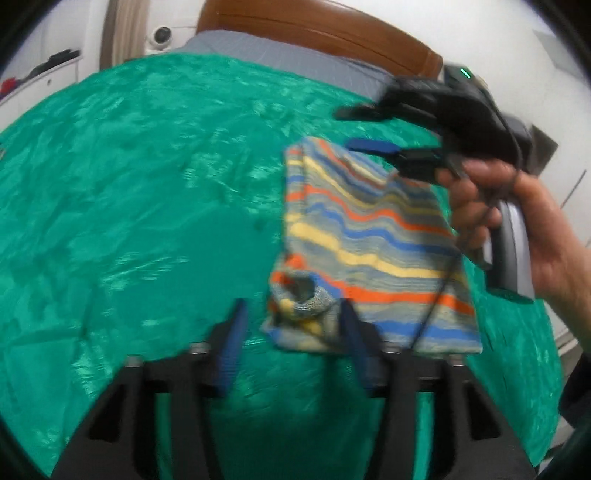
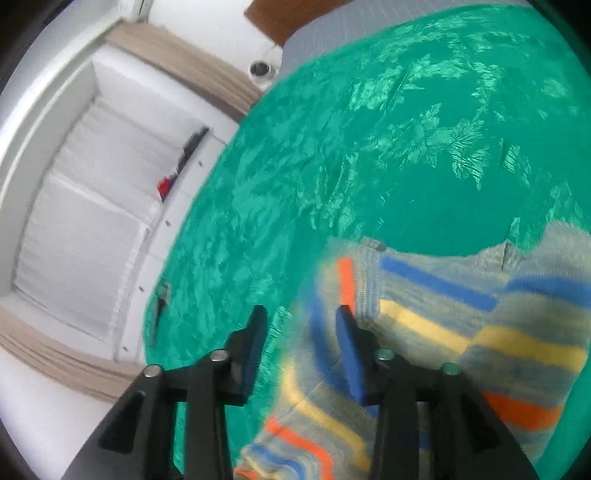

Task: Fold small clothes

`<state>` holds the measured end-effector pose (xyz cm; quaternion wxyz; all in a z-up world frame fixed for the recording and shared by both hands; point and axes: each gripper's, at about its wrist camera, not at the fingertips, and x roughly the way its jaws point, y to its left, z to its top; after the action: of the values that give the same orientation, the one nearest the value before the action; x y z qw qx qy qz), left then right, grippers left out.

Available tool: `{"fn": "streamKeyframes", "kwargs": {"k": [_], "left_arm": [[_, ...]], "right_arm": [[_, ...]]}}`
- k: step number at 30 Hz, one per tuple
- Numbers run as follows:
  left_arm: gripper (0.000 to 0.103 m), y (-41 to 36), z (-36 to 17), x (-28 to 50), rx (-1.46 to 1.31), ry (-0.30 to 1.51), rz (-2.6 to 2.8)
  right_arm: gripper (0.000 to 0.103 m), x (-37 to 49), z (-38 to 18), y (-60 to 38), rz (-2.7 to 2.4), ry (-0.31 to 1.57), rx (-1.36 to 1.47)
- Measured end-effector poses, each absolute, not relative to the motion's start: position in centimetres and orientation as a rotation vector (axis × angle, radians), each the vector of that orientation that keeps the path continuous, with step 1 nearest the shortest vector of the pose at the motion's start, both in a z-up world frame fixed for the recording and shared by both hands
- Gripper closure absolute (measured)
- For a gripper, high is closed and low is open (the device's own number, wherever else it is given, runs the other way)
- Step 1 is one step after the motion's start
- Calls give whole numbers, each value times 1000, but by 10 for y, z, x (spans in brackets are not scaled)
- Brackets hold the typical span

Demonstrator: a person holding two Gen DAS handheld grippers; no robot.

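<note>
A small striped knit garment, grey with orange, blue and yellow bands, lies folded on the green bedspread. My left gripper is open and empty, just above the garment's near left corner, its right finger over the cloth edge. My right gripper, held in a hand, hovers open above the garment's far edge. In the right wrist view the right gripper is open, its right finger over the garment, nothing held.
The green floral bedspread covers a bed with a grey sheet and brown headboard at the far end. White cabinets and beige curtains stand beyond the bed's left edge.
</note>
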<state>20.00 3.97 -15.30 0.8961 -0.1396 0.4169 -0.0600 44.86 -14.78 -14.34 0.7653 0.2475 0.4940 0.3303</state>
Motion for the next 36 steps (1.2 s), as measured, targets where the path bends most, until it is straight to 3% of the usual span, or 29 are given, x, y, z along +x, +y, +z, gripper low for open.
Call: {"fn": "streamKeyframes", "kwargs": {"k": [8,10,12,14,17,20,27,32,36], "left_arm": [[36,38,-156,206,-291,863,-151],[36,42,-162,222,-282,887,-92],[40,48,-170,221,-315,920,-86],[46,50,-173,217,-317,934,-81],[46,47,-174,212,-275,953,-84],[46,45,-174,208,-240,969,-89],[47,52,-168,190,-213,1003,-102],[21,63,-158,166,-185,986,-88],[17,67,-159,155,-113,962,-45]], "right_arm": [[62,379,-107,-206,728,1007,311],[57,345,-103,-212,751,988,215],[49,309,-108,-211,757,971,106],[49,282,-127,-210,748,995,19],[48,253,-167,-204,683,1061,-84],[41,238,-170,-205,653,990,-89],[33,226,-166,-211,588,999,-106],[32,194,-153,-222,547,977,-87],[27,162,-148,-243,453,928,-54]]}}
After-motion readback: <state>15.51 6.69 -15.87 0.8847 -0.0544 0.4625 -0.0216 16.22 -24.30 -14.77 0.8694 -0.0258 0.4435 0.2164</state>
